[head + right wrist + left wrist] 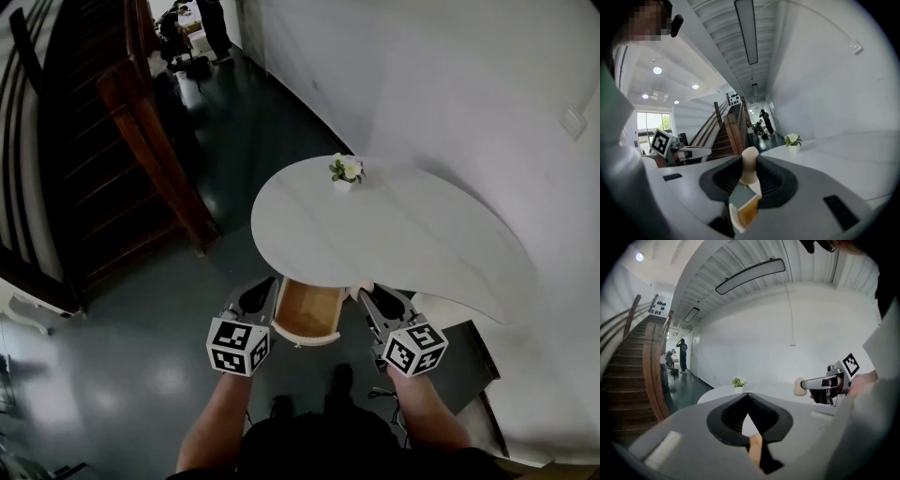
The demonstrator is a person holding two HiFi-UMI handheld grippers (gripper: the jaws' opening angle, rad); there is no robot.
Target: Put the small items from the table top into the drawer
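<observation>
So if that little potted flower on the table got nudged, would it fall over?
Probably yes: the potted flower has a small pot under wider blooms, so it looks top-heavy. It seems light, and the table looks smooth, so a low push might just slide it. Leaves would likely bend if gripped.

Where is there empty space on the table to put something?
Nearly the whole white table is bare, from the flower pot at its far edge to the near edge. It is crowded only at the open drawer, between the left gripper and right gripper.
</observation>
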